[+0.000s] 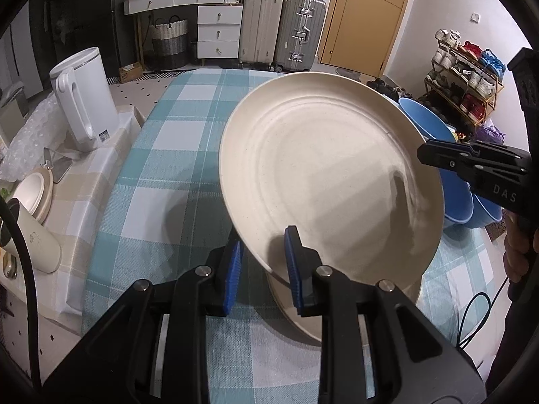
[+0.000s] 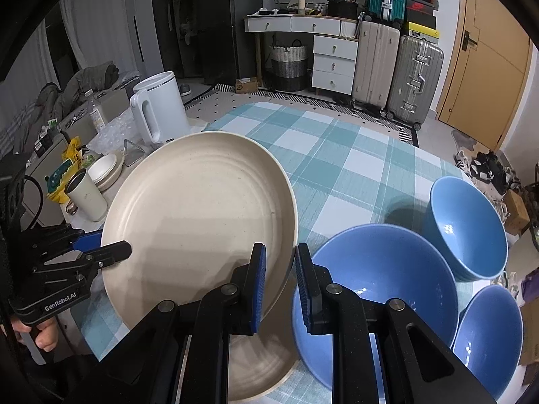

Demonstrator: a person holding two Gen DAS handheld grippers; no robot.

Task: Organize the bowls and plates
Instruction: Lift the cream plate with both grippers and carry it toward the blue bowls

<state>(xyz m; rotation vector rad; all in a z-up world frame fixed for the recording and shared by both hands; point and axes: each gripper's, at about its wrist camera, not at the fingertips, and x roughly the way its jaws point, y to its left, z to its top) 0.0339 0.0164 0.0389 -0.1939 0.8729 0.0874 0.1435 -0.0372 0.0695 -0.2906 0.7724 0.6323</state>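
Observation:
A large cream plate [image 1: 323, 175] [image 2: 202, 222] hangs tilted above the checked table, held at two opposite edges. My left gripper [image 1: 262, 240] is shut on its near rim, and in the right wrist view it [image 2: 111, 242] clamps the plate's left edge. My right gripper [image 2: 280, 249] is shut on the rim beside the bowls; in the left wrist view it [image 1: 421, 151] bites the far right edge. A second cream plate [image 1: 303, 316] [image 2: 256, 370] lies flat on the cloth underneath. Three blue bowls [image 2: 380, 289] [image 2: 468, 225] [image 2: 488, 336] stand to the right.
The teal checked tablecloth [image 2: 337, 155] stretches away beyond the plate. On a side table to the left stand a white kettle [image 1: 84, 101], a cream tumbler [image 1: 37, 239] and small stacked cream dishes [image 1: 33, 195]. Suitcases, drawers and a door line the back wall.

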